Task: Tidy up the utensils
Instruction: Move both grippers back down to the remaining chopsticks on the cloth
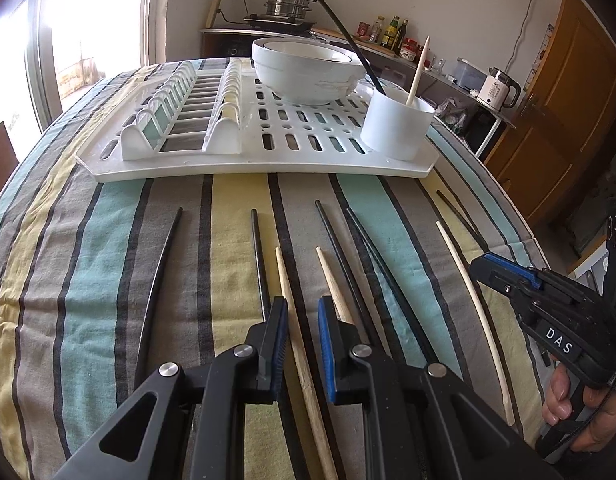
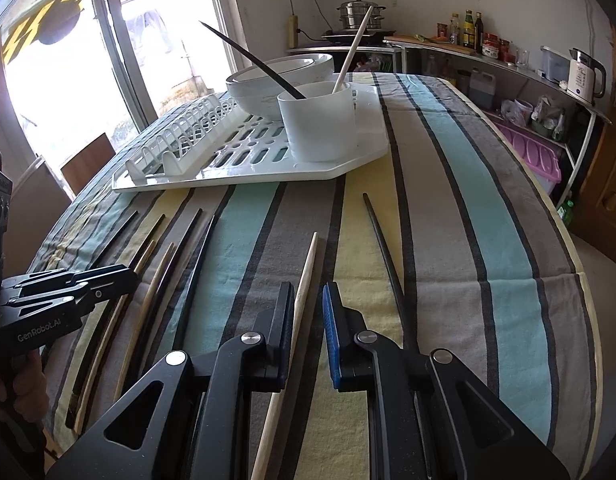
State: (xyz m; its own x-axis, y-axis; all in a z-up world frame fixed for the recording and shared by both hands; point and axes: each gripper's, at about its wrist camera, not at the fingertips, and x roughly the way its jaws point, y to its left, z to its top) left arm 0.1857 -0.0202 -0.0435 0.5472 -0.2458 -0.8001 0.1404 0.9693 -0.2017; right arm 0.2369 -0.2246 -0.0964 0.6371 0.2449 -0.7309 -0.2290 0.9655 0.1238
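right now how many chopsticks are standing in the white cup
2: a black chopstick leaning left and a pale wooden chopstick leaning right, both in the white cup on the drying rack.

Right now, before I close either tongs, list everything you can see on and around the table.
dish rack: one, white, far side of the table
bowls: at least two, white, nested on the rack
cup: one, white, rack's right corner
chopsticks in cup: two, one black, one pale, leaning
black chopsticks: five, lying on the cloth before the rack
pale chopsticks: three, lying among them
tablecloth: one, grey, teal and yellow stripes
steamer pot: one, steel, back counter
kettle: one, white, right shelf
left tongs: black, blue pads, open over a pale chopstick
right tongs: same, open over another
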